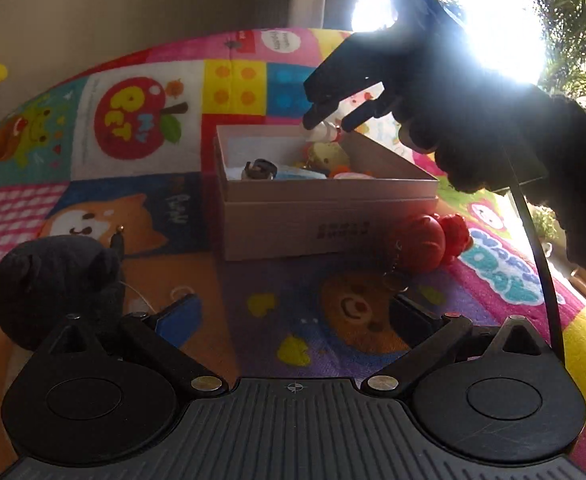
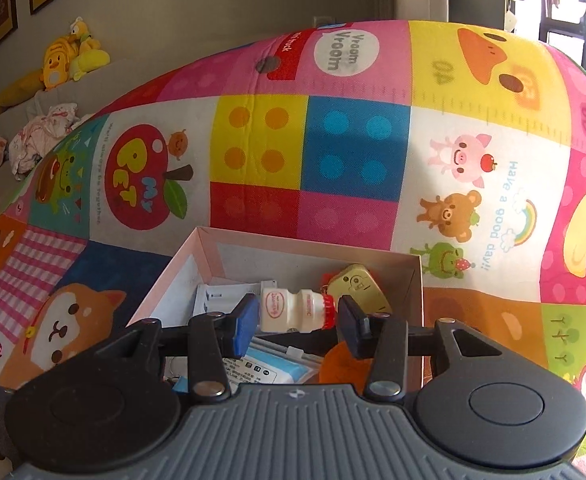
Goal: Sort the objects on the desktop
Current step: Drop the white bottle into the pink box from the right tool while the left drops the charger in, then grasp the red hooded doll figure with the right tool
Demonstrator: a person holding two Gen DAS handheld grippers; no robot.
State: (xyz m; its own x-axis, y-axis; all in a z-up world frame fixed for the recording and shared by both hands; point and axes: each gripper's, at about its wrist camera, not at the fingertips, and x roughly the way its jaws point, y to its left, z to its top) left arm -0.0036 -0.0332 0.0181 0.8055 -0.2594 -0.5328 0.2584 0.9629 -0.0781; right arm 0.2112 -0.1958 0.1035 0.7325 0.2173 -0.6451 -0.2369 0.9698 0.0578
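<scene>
A beige cardboard box (image 1: pixel 329 216) stands on the colourful play mat and holds several small items. My right gripper (image 2: pixel 295 318) is shut end to end on a small white yoghurt-drink bottle with a red cap (image 2: pixel 293 310) and holds it sideways above the box (image 2: pixel 209 240). In the left wrist view the right gripper (image 1: pixel 327 120) and bottle (image 1: pixel 321 133) hang over the box's far edge. My left gripper (image 1: pixel 293 312) is open and empty, low over the mat in front of the box. A red toy (image 1: pixel 429 240) lies at the box's right front corner.
A black plush (image 1: pixel 53 284) sits beside my left finger. Inside the box are a yellow figure (image 2: pixel 359 288), a blue-and-white pack (image 2: pixel 269 368) and an orange object (image 2: pixel 345 364). The mat (image 2: pixel 353 152) extends beyond the box. Plush toys (image 2: pixel 69 56) lie far left.
</scene>
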